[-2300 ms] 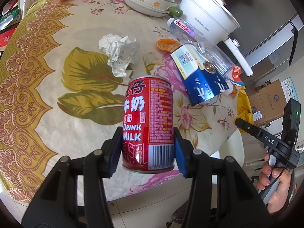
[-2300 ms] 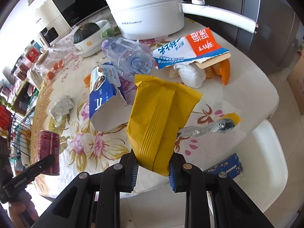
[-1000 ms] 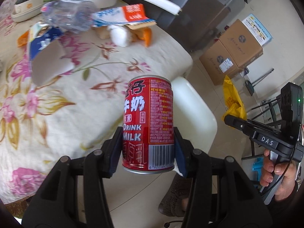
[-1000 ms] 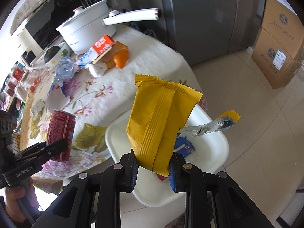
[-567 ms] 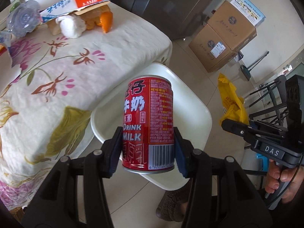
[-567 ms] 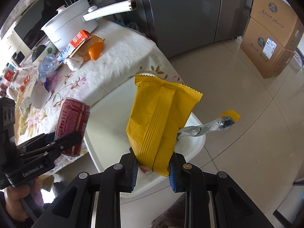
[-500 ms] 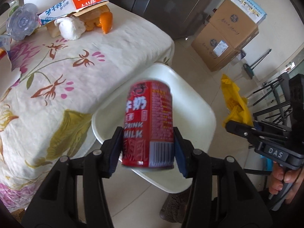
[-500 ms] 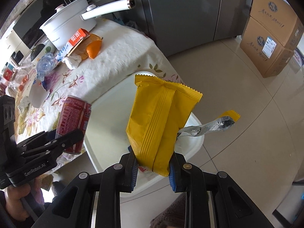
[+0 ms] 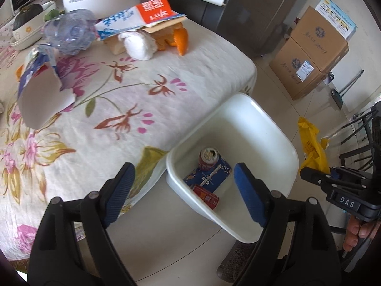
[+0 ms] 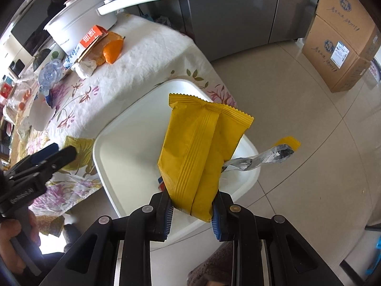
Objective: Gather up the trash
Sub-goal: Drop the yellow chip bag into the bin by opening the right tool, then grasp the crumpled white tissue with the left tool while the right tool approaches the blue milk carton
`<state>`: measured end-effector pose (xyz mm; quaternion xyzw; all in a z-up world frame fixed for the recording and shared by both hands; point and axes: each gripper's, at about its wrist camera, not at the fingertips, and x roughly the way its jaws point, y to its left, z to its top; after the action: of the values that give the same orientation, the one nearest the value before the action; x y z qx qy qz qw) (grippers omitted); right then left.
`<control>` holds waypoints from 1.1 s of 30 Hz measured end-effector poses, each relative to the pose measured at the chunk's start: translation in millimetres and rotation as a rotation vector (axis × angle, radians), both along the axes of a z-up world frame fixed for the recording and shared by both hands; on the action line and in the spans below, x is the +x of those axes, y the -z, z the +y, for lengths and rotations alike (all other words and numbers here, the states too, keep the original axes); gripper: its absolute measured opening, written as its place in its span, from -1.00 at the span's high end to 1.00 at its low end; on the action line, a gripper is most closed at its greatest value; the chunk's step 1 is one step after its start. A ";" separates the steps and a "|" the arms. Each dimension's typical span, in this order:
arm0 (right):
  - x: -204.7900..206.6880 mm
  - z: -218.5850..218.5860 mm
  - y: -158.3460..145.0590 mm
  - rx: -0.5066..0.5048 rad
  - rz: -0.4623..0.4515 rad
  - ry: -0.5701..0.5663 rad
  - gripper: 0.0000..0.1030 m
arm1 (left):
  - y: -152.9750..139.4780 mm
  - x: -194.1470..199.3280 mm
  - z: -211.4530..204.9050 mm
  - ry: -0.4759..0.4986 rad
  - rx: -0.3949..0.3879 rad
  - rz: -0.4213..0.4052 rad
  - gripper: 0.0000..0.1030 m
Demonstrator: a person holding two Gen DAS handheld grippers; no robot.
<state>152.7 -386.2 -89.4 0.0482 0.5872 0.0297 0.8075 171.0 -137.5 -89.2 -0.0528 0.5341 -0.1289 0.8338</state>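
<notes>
My left gripper (image 9: 183, 188) hung with its blue-padded jaws spread wide and nothing between them, poised over the near edge of the white bin (image 9: 273, 128) that sat on the floor just beside the table (image 9: 202, 54). In the left wrist view the red milk can (image 9: 208, 158) stood upright inside the bin, toward twelve o'clock from the gap between my fingers, touching a blue packet (image 9: 209, 175), with a second red can (image 9: 206, 196) lying on its side at the bin's six o'clock. My right gripper (image 10: 191, 211) was clamped on the bottom of the yellow snack bag (image 10: 202, 150), which stood upright over the same bin (image 10: 128, 147), a twisted silver strip (image 10: 259, 158) trailing off it toward three o'clock. On the floral cloth, at about eleven o'clock in the left view, I saw a crushed clear bottle (image 9: 70, 33), an orange-and-blue carton (image 9: 142, 16), a white wad of tissue (image 9: 139, 44) and orange peel (image 9: 181, 39) close together, with a torn blue box (image 9: 40, 88) at nine o'clock. Cardboard boxes (image 9: 314, 50) were stacked at two o'clock, well apart from the bin.
</notes>
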 end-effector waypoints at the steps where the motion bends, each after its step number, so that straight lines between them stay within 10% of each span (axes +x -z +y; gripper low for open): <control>1: 1.0 2.3 1.2 -0.005 0.002 -0.003 0.47 | -1.6 -1.2 5.1 -0.007 0.000 -0.002 -0.66; 7: 9.1 12.0 6.1 -0.012 0.022 -0.001 0.39 | -14.2 -6.7 35.3 -0.042 0.013 -0.020 -0.71; 12: 14.5 18.0 0.5 0.008 0.018 0.040 -0.39 | -22.9 -9.3 57.2 -0.085 0.024 -0.030 -0.77; 33: 24.8 106.3 -38.6 -0.010 -0.082 -0.090 -0.61 | -41.5 -36.6 168.7 -0.242 0.121 -0.074 -0.98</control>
<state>177.6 -279.9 -50.9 0.0164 0.5552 0.0649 0.8290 134.3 31.2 -47.7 -0.0619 0.4997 0.0033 0.8640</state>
